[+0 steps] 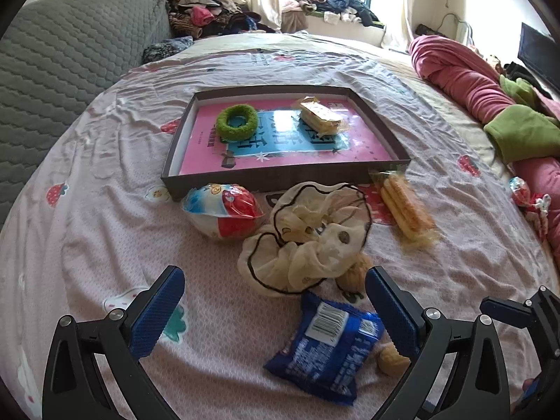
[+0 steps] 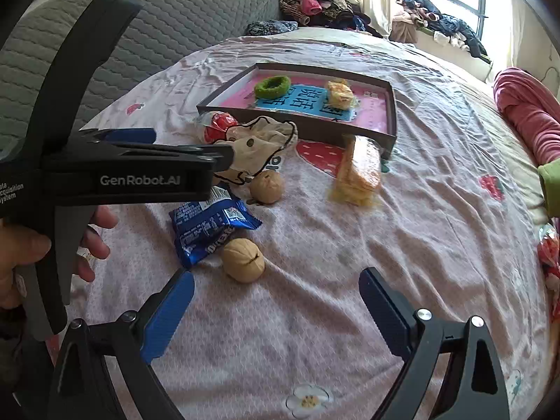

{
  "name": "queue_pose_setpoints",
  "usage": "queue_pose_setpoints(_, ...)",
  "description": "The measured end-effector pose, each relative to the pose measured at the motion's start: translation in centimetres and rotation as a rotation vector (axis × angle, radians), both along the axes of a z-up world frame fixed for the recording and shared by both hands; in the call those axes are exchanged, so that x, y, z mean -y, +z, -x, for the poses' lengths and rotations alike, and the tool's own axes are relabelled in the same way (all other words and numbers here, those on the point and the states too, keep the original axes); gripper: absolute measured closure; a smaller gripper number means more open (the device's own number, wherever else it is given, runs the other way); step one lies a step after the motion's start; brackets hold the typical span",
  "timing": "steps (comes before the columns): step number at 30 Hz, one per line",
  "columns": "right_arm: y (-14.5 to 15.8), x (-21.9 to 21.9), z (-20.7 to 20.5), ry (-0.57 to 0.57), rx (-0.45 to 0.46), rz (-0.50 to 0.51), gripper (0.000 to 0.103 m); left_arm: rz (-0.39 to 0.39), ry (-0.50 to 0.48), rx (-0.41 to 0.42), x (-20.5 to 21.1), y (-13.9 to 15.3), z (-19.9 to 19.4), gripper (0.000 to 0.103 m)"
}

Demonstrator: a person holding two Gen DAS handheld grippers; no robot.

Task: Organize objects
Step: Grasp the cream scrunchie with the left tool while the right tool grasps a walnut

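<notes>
The shallow dark cardboard tray (image 1: 280,175) on the bed already holds a green fuzzy ring (image 1: 236,121) and a wrapped cake (apparently the collecting spot). Both the left gripper (image 1: 274,309) and right gripper (image 2: 276,309) hang with jaws wide and empty, over the blue crinkly snack packet (image 1: 327,346) and tan walnut (image 2: 244,259).

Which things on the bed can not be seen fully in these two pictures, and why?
- Second tan walnut, left wrist view: mostly under the cream ruffled cloth scrunchie.
- Red-and-white wrapped snack ball, right wrist view: partly behind the scrunchie.
- Shiny red wrapped sweets, right wrist view: cut off by the edge.
</notes>
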State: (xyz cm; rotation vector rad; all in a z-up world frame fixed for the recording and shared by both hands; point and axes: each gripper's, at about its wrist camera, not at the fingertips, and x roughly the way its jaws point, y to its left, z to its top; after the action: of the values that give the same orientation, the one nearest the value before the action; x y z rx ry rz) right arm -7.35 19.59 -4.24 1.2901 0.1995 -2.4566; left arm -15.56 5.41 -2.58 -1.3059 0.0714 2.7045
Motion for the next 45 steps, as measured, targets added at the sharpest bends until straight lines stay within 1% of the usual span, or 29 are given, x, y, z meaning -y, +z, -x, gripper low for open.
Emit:
queue_pose_setpoints(5,-1.1,0.7,1.0,0.008,0.011,-0.018,0.008,-0.011,-0.019,0.005,0.0,-0.8,0.7,0.002)
queue_pose_setpoints(7,-1.6,0.8,1.4,0.013,0.018,-0.021,0.008,-0.014,-0.025,0.004,-0.1,-1.0,0.8,0.006)
queue_pose_setpoints(8,-1.7,0.9,1.5,0.015,0.020,-0.024,0.010,-0.017,-0.032,0.006,-0.1,-1.1,0.9,0.007)
queue_pose_setpoints(10,-2.1,1.1,1.8,0.023,0.024,-0.029,0.014,-0.017,-0.041,0.008,-0.2,-1.4,1.0,0.015)
queue_pose_setpoints(11,-2.3,1.1,1.9,0.028,0.027,-0.029,0.016,-0.016,-0.043,0.011,-0.2,-1.5,1.0,0.017)
queue_pose_setpoints(12,-2.4,1.2,2.0,0.030,0.031,-0.029,0.017,-0.021,-0.047,0.017,-0.2,-1.6,1.1,0.018)
queue_pose_setpoints(14,-2.7,1.2,2.2,0.034,0.042,-0.026,0.024,-0.031,-0.059,0.026,-0.3,-1.9,1.1,0.019)
queue_pose_setpoints(16,-3.0,1.4,2.3,0.043,0.048,-0.019,0.028,-0.035,-0.066,0.030,-0.2,-2.1,1.0,0.022)
queue_pose_setpoints(18,-3.2,1.5,2.3,0.050,0.049,-0.017,0.029,-0.049,-0.070,0.033,-0.1,-2.2,1.0,0.024)
queue_pose_setpoints(20,-3.1,1.7,2.4,0.057,0.047,-0.014,0.032,-0.061,-0.079,0.037,-0.1,-2.2,1.0,0.026)
queue_pose_setpoints(23,-3.2,2.0,2.4,0.076,0.054,-0.009,0.038,-0.066,-0.094,0.045,-0.3,-2.2,1.1,0.033)
queue_pose_setpoints(24,-3.3,2.1,2.5,0.080,0.056,-0.010,0.040,-0.067,-0.098,0.046,-0.3,-2.1,1.1,0.036)
queue_pose_setpoints(26,-3.2,2.2,2.5,0.087,0.060,-0.001,0.047,-0.070,-0.104,0.046,-0.4,-2.0,1.1,0.045)
queue_pose_setpoints(27,-3.2,2.2,2.5,0.088,0.063,0.008,0.050,-0.071,-0.106,0.046,-0.4,-2.0,1.1,0.052)
queue_pose_setpoints(28,-3.1,2.1,2.5,0.090,0.066,0.019,0.055,-0.074,-0.108,0.046,-0.4,-1.9,1.1,0.058)
queue_pose_setpoints(29,-3.1,2.1,2.6,0.092,0.073,0.032,0.059,-0.075,-0.113,0.051,-0.4,-1.9,1.1,0.060)
queue_pose_setpoints(31,-3.1,2.0,2.6,0.095,0.080,0.043,0.065,-0.080,-0.123,0.061,-0.5,-2.0,1.2,0.073)
queue_pose_setpoints(32,-3.1,2.0,2.6,0.100,0.082,0.047,0.068,-0.080,-0.126,0.064,-0.5,-2.0,1.2,0.076)
queue_pose_setpoints(33,-3.1,2.0,2.6,0.103,0.084,0.051,0.070,-0.082,-0.129,0.065,-0.5,-2.0,1.2,0.082)
queue_pose_setpoints(34,-3.1,2.0,2.5,0.105,0.084,0.053,0.070,-0.085,-0.133,0.066,-0.5,-2.0,1.1,0.086)
queue_pose_setpoints(39,-3.0,1.8,2.5,0.106,0.087,0.075,0.070,-0.101,-0.142,0.059,-0.5,-1.8,1.0,0.094)
queue_pose_setpoints(45,-2.8,1.8,2.2,0.108,0.083,0.080,0.070,-0.101,-0.148,0.053,-0.6,-1.6,0.8,0.096)
